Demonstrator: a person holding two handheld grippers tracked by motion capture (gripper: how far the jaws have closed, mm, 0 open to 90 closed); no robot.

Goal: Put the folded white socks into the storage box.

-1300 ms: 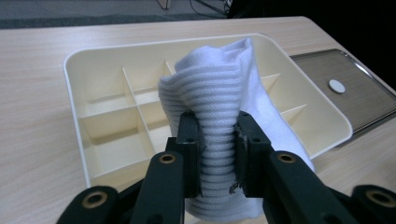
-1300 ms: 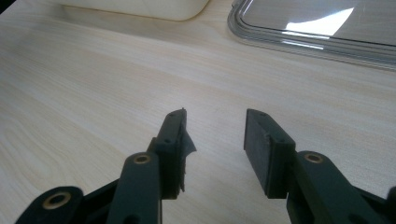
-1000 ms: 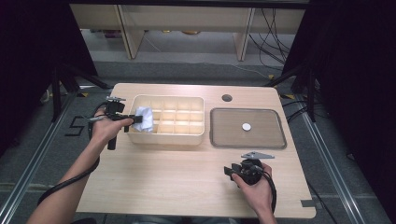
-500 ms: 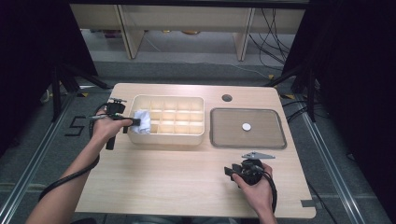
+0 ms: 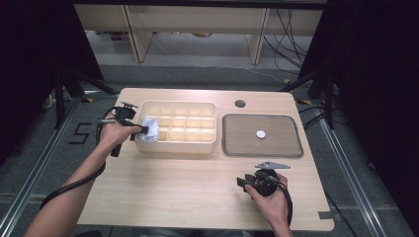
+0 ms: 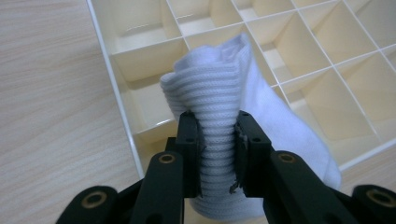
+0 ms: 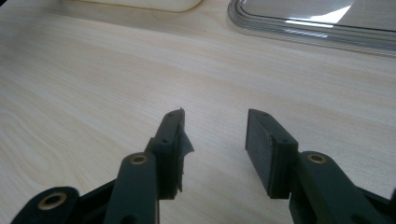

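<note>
left tool [image 6: 217,140]: clamped on a white sock [image 6: 233,116], at the left end of the divided box [image 5: 197,143]
right tool [image 7: 215,140]: jaws apart, nothing in them, low over the near bench [image 5: 173,192]
risk: the sock's bulkier than one cell, so it could bunch on the dividers or spring back out

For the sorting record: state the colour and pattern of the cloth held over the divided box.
White ribbed knit cloth, plain, with no print; clearest in the left gripper view.

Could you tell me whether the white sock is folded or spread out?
Folded: the white sock stands bunched between the left tongs, over the divided box.
</note>
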